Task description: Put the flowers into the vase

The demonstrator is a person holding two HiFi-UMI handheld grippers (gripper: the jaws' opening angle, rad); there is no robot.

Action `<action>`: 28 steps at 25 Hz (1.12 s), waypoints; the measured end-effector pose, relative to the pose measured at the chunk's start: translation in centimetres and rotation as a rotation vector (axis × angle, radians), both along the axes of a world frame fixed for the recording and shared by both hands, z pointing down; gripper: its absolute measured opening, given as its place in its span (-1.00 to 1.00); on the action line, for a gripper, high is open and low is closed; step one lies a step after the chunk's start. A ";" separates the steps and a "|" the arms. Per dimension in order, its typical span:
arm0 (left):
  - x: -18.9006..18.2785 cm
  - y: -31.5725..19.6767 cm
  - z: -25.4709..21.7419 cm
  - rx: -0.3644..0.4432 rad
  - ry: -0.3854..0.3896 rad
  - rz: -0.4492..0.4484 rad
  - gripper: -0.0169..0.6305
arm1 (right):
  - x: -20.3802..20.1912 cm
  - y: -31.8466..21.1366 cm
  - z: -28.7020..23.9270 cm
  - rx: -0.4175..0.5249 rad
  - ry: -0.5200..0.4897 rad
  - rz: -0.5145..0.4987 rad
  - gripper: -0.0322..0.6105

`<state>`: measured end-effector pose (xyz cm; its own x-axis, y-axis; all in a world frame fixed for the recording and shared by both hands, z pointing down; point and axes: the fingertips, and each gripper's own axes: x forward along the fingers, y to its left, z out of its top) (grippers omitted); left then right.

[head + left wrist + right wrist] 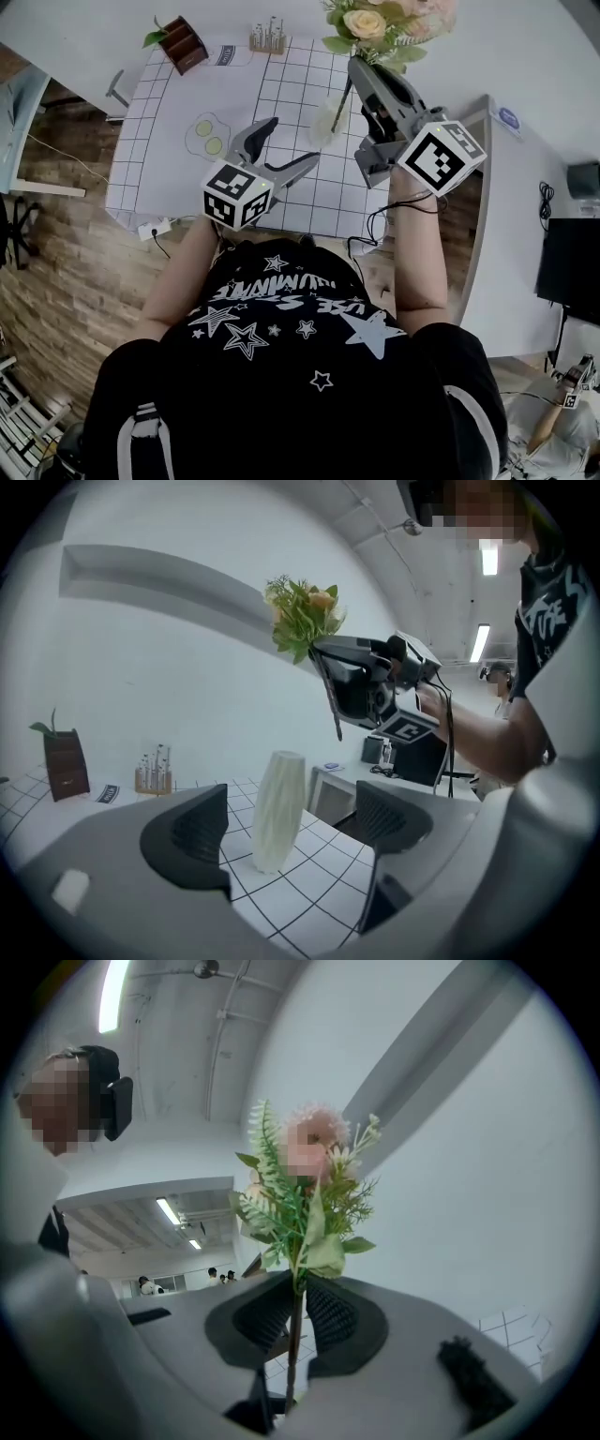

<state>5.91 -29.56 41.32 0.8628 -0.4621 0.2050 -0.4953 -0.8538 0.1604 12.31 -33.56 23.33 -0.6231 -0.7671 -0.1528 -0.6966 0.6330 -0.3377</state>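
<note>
A ribbed white vase (330,117) stands upright on the gridded white mat (281,80). In the head view my right gripper (354,64) is raised above and right of the vase, shut on the stem of a bunch of pink and cream flowers (384,23). The right gripper view shows the flowers (305,1194) upright, with the stem (293,1354) pinched between the pads of that gripper (295,1312). My left gripper (291,142) is open and holds nothing, near the mat's front. In its own view the vase (278,808) stands beyond its spread fingers (187,832), with the flowers (302,616) high above.
At the mat's far end stand a brown wooden holder with a small plant (180,42) and a small rack of bottles (267,37). A grey desk (506,234) adjoins on the right, with a black screen (572,272) beyond it. A power strip (153,228) lies on the floor.
</note>
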 end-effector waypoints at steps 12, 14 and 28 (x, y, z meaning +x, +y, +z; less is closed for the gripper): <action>6.0 -2.9 2.9 0.087 -0.062 -0.087 0.53 | 4.6 -1.6 -0.4 0.025 -0.036 -0.013 -0.75; 6.3 -3.7 3.1 0.093 -0.051 -0.122 0.53 | 5.0 -2.1 -0.4 0.034 -0.047 -0.012 -0.75; 9.3 -6.4 4.3 0.175 -0.093 -0.152 0.47 | 4.5 -5.4 2.1 0.015 -0.038 -0.043 -0.74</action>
